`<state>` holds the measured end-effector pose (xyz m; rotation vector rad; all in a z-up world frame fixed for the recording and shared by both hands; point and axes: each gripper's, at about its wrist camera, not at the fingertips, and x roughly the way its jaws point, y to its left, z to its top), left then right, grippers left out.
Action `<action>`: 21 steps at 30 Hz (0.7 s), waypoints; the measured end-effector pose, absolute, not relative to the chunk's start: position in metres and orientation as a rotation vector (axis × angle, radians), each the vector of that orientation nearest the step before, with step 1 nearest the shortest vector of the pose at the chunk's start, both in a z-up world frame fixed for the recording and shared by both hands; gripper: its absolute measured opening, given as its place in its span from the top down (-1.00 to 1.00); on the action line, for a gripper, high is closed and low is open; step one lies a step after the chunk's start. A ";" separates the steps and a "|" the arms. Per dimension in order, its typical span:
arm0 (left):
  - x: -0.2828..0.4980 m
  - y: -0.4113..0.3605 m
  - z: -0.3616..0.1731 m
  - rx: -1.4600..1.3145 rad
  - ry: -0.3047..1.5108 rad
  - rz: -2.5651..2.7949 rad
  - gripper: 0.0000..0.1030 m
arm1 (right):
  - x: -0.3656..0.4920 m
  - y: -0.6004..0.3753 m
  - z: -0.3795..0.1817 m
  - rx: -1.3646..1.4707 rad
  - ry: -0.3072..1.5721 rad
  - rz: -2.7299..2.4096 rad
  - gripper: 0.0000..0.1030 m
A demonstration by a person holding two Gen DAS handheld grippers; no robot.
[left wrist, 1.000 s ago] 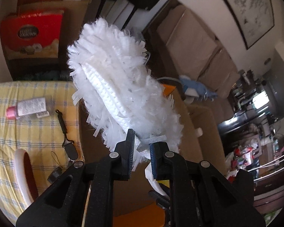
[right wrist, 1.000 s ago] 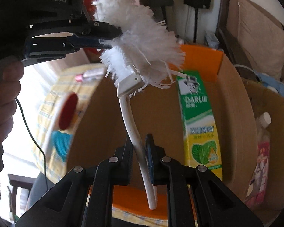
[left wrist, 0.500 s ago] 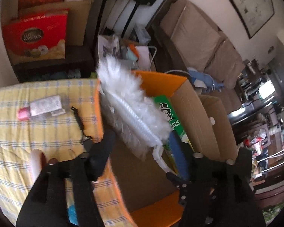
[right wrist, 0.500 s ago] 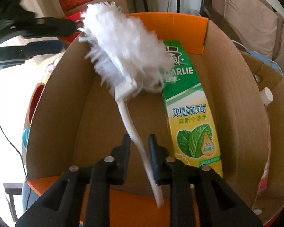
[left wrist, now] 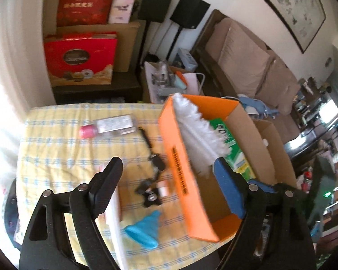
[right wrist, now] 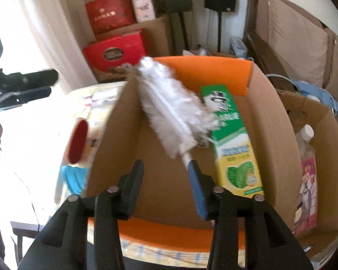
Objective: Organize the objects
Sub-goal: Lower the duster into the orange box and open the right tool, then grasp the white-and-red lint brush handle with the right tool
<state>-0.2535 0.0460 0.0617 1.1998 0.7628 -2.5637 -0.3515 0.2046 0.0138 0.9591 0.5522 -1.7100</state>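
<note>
A white fluffy duster (right wrist: 169, 110) lies slanted inside the orange-edged cardboard box (right wrist: 268, 121), its head against the left wall and beside a green toothpaste carton (right wrist: 232, 148). My right gripper (right wrist: 165, 177) hovers over the box's near edge with its jaws opening. The duster's thin handle ends by the blue right pad (right wrist: 197, 189) and is not pinched. My left gripper (left wrist: 169, 177) is wide and still opening, with nothing between its jaws. It hangs over the yellow checked tablecloth (left wrist: 56, 153) left of the box (left wrist: 180, 168), and the duster (left wrist: 198, 132) lies beyond it.
On the cloth lie a pink-capped bottle (left wrist: 110, 126), black key fobs (left wrist: 149, 191), a blue cloth (left wrist: 144, 227) and a red-lined white bowl (right wrist: 77, 141). A second cardboard box (right wrist: 315, 121) at the right holds a white-capped bottle (right wrist: 306, 135). Red gift boxes (left wrist: 78, 60) stand behind the table.
Both grippers have let go of the duster, which has dropped into the box. The left gripper has drawn back to the left over the table. Both sets of jaws have spread apart.
</note>
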 end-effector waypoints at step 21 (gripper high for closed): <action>-0.159 0.034 -0.020 1.266 0.781 -2.442 -0.68 | -0.253 0.184 0.017 0.857 0.535 -1.569 -0.47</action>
